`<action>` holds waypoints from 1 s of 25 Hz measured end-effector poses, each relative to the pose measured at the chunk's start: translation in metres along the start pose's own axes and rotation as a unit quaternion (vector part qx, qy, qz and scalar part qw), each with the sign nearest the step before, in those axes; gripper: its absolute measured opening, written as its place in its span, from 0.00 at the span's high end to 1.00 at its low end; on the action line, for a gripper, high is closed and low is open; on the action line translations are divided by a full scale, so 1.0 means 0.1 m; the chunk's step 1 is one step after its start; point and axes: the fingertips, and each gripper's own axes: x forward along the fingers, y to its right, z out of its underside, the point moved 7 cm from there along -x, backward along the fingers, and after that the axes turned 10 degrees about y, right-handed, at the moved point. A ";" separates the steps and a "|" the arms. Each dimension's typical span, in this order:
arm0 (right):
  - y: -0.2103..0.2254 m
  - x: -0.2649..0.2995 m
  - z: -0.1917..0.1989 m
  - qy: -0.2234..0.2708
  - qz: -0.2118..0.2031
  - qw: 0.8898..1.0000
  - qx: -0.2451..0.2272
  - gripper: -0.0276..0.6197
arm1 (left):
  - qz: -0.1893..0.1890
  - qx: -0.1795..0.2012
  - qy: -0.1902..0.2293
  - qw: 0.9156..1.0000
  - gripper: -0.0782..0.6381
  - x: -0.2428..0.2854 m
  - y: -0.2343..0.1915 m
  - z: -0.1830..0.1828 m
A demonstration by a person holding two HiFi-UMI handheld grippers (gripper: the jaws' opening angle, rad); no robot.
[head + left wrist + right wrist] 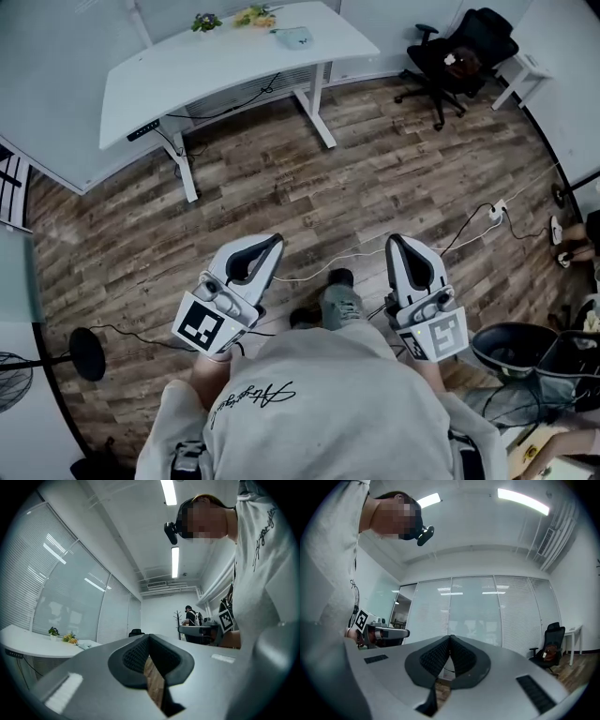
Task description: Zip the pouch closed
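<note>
I hold both grippers low in front of my waist, side by side and well apart, each pointing forward and about level. The left gripper (272, 241) is clenched with its tips meeting and nothing between them; its own view shows only a sliver of floor (281, 187) through the gap lower down. The right gripper (396, 240) is clenched the same way and is also empty. Neither touches anything.

Each gripper has a smooth grey shell that tapers to a point. The shell frames black pads (136, 656) with a fine mesh-like grain. Each carries a cube at the back, the left cube (204, 323) and the right cube (441, 337), white with black square markers. My pale, soft shirt (319, 403) fills the bottom of the head view, with a line of script across it.

The pouch (294, 37) looks to be the small pale blue thing lying on the far end of the bench (169, 75), well away from both grippers. It is too small for me to see its zip. The bench is white and smooth with rounded corners and stands on white legs. Yellow flowers (253, 15) and a green sprig (205, 22) lie just beside the pouch. The floor is brown wood plank with a mottled grain, and a thin white cable (469, 225) runs across it. A black office chair (459, 56) stands off to the right.
</note>
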 end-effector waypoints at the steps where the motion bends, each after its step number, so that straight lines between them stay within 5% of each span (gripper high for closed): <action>1: 0.02 -0.02 0.01 -0.001 0.003 1.000 0.001 0.95 | 0.003 -0.001 0.000 1.000 0.90 0.02 0.01 0.01; 14: 0.19 0.34 0.15 0.021 -0.037 0.999 0.015 0.95 | -0.030 0.034 -0.014 0.999 0.90 0.10 -0.15 0.08; 25: 0.89 0.95 0.40 0.029 -0.055 0.997 0.035 0.95 | -0.056 0.047 -0.016 0.997 0.90 0.69 -0.62 0.22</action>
